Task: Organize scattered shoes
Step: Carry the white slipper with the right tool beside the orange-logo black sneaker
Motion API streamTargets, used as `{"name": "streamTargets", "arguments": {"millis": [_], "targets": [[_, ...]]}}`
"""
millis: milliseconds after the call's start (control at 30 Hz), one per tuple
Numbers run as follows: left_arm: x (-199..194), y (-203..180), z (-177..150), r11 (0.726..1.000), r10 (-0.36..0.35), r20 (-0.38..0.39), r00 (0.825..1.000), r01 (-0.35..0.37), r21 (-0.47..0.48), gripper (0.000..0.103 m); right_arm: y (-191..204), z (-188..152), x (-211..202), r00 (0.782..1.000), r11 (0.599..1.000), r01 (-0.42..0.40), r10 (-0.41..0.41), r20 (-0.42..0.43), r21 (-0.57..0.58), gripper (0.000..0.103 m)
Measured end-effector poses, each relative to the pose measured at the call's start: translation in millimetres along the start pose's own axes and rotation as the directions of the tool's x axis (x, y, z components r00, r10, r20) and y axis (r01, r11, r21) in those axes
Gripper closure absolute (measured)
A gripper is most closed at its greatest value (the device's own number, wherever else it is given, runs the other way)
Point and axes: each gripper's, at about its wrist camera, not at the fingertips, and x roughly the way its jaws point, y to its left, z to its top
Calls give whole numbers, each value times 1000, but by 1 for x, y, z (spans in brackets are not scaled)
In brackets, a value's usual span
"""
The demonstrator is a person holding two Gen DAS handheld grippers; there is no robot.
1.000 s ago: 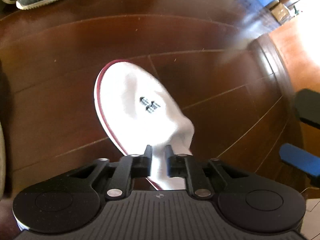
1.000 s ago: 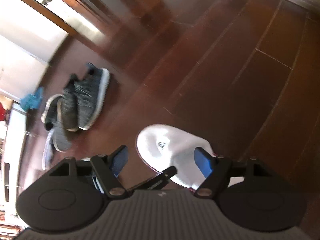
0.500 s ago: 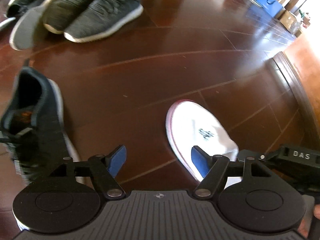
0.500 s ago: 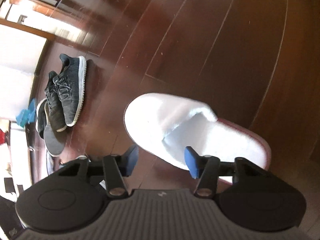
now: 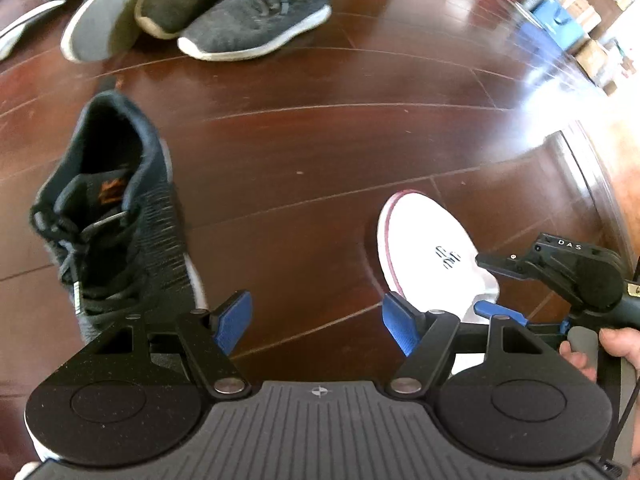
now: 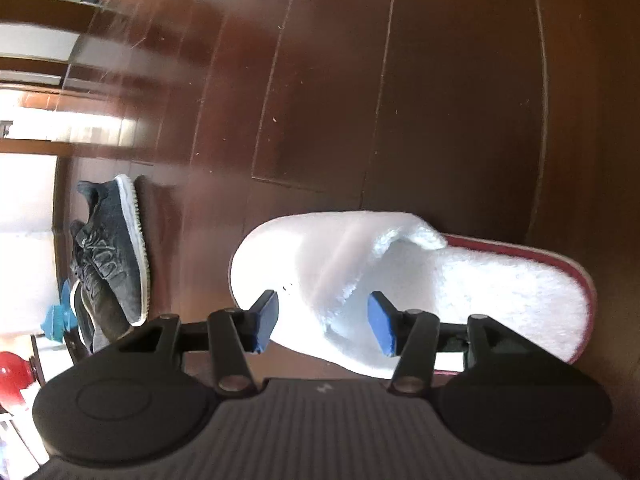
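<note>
White "DAS" lettering on right tool point(image 5: 486, 288), both tools wide open, empty, beside white slipper point(image 6: 400, 280).

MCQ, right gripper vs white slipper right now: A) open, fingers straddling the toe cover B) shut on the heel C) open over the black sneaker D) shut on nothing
A: in the right wrist view the right gripper is open, its blue pads spread either side of the white slipper toe cover, not clamped on it.

One white slipper point(image 5: 430, 248) on the floor. One black sneaker point(image 5: 116, 216) alone. Roughly four dark sneakers point(image 5: 256, 20) piled together, hard to count exactly.
</note>
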Motion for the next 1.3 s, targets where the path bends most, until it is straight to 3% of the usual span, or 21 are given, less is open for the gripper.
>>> {"name": "streamTargets", "arguments": {"millis": [167, 233, 267, 333, 433, 500, 567, 667, 733, 767, 833, 900, 933, 1000, 1100, 1167, 1300], "targets": [[-4, 8, 3, 999, 10, 15, 1000, -10, -49, 26, 14, 1, 14, 999, 994, 53, -54, -3, -100, 51], [-5, 12, 5, 998, 15, 21, 1000, -13, -69, 26, 17, 5, 20, 997, 988, 79, -81, -6, -134, 65], [-6, 14, 5, 997, 17, 24, 1000, -15, -79, 26, 19, 7, 22, 995, 980, 97, -100, -9, -171, 83], [-8, 17, 7, 995, 22, 29, 999, -19, -98, 26, 25, 7, 24, 992, 966, 116, -122, -14, -231, 86], [-10, 19, 10, 995, 26, 44, 999, -22, -102, 27, 36, 5, 22, 989, 920, 128, -147, -25, -370, 89], [-12, 22, 14, 994, 33, 56, 998, -28, -101, 27, 49, 1, 20, 983, 842, 142, -181, -24, -520, 89], [-16, 25, 17, 993, 63, 79, 995, -54, -109, 28, 66, -9, 19, 973, 706, 148, -227, -24, -692, 90], [-22, 30, 23, 987, 134, 124, 983, -122, -103, 28, 90, -25, 18, 954, 447, 127, -300, -14, -886, 90], [-26, 37, 27, 983, 161, 146, 976, -145, -115, 28, 104, -40, 19, 941, 266, 105, -338, 10, -958, 90], [-28, 42, 28, 981, 161, 153, 975, -141, -132, 28, 113, -50, 19, 935, 144, 86, -353, 30, -986, 90], [-32, 51, 31, 978, 159, 165, 973, -132, -164, 28, 125, -68, 19, 927, -45, 60, -369, 73, -997, 90], [-35, 60, 34, 974, 162, 180, 970, -127, -188, 28, 137, -96, 21, 917, -332, 17, -370, 147, -943, 90], [-36, 63, 36, 973, 166, 188, 968, -129, -193, 28, 138, -111, 22, 912, -455, -24, -374, 166, -890, 90], [-40, 69, 41, 970, 189, 212, 959, -149, -192, 28, 137, -138, 24, 897, -638, -133, -403, 181, -758, 90], [-47, 78, 46, 966, 213, 243, 946, -166, -201, 28, 129, -168, 25, 873, -807, -270, -435, 221, -525, 90], [-53, 86, 50, 961, 221, 259, 940, -166, -220, 28, 127, -186, 30, 858, -857, -342, -453, 244, -386, 90], [-59, 97, 55, 954, 232, 277, 932, -164, -250, 29, 126, -213, 47, 853, -886, -384, -448, 269, -260, 90]]}}
